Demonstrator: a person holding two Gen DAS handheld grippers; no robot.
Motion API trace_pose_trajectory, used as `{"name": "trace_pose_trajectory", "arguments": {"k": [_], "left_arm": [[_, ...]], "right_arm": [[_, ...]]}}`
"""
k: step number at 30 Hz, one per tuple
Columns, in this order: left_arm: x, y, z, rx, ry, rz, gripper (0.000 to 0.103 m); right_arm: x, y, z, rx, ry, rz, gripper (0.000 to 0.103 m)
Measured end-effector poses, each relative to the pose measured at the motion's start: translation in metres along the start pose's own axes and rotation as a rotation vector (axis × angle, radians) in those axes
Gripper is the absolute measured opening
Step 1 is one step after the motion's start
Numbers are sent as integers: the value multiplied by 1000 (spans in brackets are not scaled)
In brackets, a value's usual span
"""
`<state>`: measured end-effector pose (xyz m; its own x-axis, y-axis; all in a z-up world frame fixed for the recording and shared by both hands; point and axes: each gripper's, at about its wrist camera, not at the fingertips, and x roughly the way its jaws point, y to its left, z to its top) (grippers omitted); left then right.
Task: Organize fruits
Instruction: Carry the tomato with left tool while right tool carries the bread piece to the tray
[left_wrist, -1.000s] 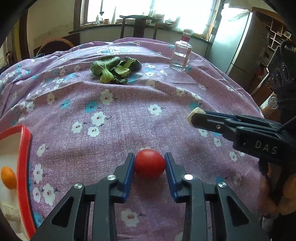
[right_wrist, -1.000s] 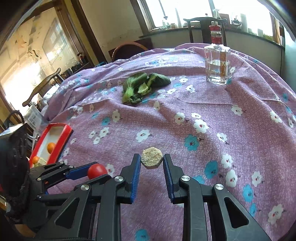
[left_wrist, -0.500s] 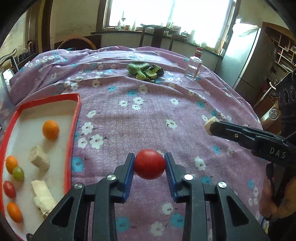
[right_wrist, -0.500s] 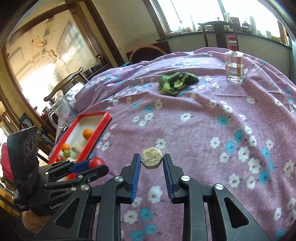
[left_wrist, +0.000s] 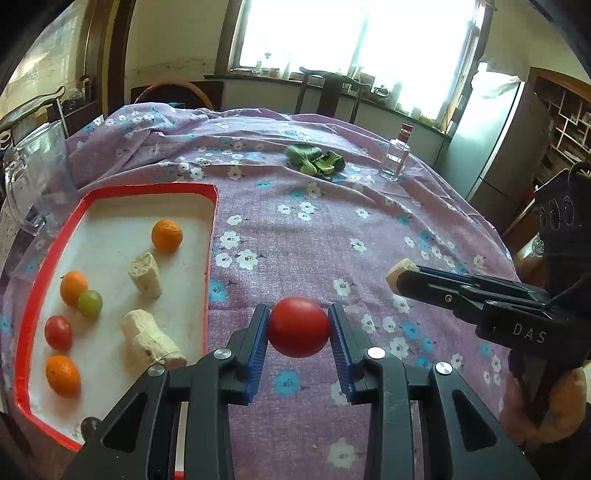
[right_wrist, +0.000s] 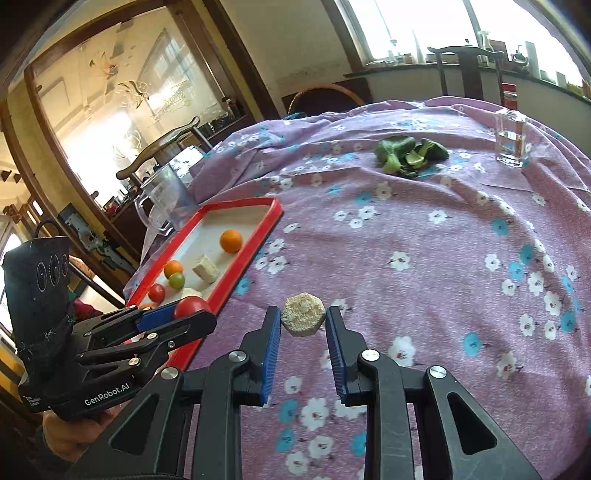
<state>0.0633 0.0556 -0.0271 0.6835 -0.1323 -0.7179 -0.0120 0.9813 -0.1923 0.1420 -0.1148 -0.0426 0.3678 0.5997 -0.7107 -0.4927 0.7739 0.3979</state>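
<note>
My left gripper (left_wrist: 298, 325) is shut on a red tomato (left_wrist: 298, 326) and holds it above the purple flowered cloth, just right of the red-rimmed tray (left_wrist: 211, 236). The tray holds several oranges, a green fruit (left_wrist: 90, 303), a small tomato (left_wrist: 58, 331) and pale beige chunks (left_wrist: 145, 274). My right gripper (right_wrist: 303, 319) is shut on a beige hexagonal chunk (right_wrist: 303, 313), held above the cloth to the right of the tray (right_wrist: 263, 236). In the right wrist view the left gripper (right_wrist: 177, 317) with its tomato (right_wrist: 192, 307) is at the tray's near corner.
A bunch of green leaves (left_wrist: 317, 159) and a clear glass bottle with a red cap (left_wrist: 396, 159) lie at the table's far side. A clear plastic jug (left_wrist: 37, 177) stands behind the tray. Chairs and a fridge (left_wrist: 491, 147) surround the table.
Both grippers have risen and pulled back toward the left, each keeping its load. The tray and its fruit have come fully into view beside the left gripper.
</note>
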Motion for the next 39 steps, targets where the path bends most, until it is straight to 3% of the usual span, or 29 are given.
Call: {"name": "trace_pose_trajectory", "arguments": {"k": [9,31,39], "left_arm": [[-18,14,-11,-13,-8,0,32],[-46,46,-30,-41,-34,85,32],[-54,73,-35,-101,-39,65,32]], "right_arm": [[6,27,-10,-28,23,11,25],[29,71,-14,-88,68,37,25],[45,82,-8,-105,84,49,25]]}}
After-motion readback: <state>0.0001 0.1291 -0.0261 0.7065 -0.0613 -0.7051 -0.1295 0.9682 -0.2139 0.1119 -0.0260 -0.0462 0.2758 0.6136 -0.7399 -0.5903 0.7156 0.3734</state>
